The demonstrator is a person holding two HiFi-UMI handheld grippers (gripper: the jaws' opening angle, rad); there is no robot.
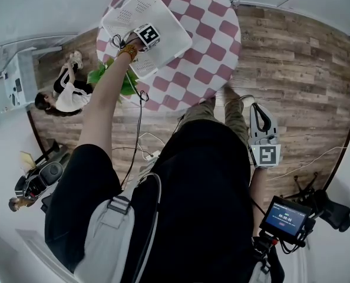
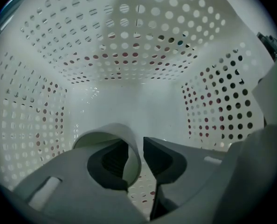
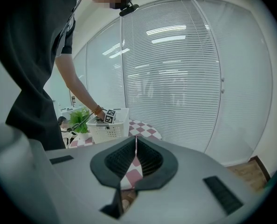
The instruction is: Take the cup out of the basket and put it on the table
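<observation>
My left gripper (image 2: 136, 146) reaches down inside the white perforated basket (image 2: 129, 45). A white cup (image 2: 111, 130) sits in the basket. The left pad is inside its mouth and the right pad (image 2: 164, 157) is outside, so the jaws pinch the cup's wall. From the head view the basket (image 1: 163, 10) stands on the round red-and-white checked table (image 1: 204, 34), and the left gripper (image 1: 139, 43) dips into it. The cup is hidden there. My right gripper (image 1: 256, 112) hangs low at the person's right side, away from the table, shut on nothing (image 3: 136, 146).
A green potted plant (image 1: 101, 74) stands at the table's near-left edge. A person (image 1: 63, 93) sits on the floor to the left. Cables (image 1: 144, 143) trail across the wooden floor. A small screen (image 1: 286, 218) is mounted at lower right. Glass walls with blinds (image 3: 185, 78) stand behind the table.
</observation>
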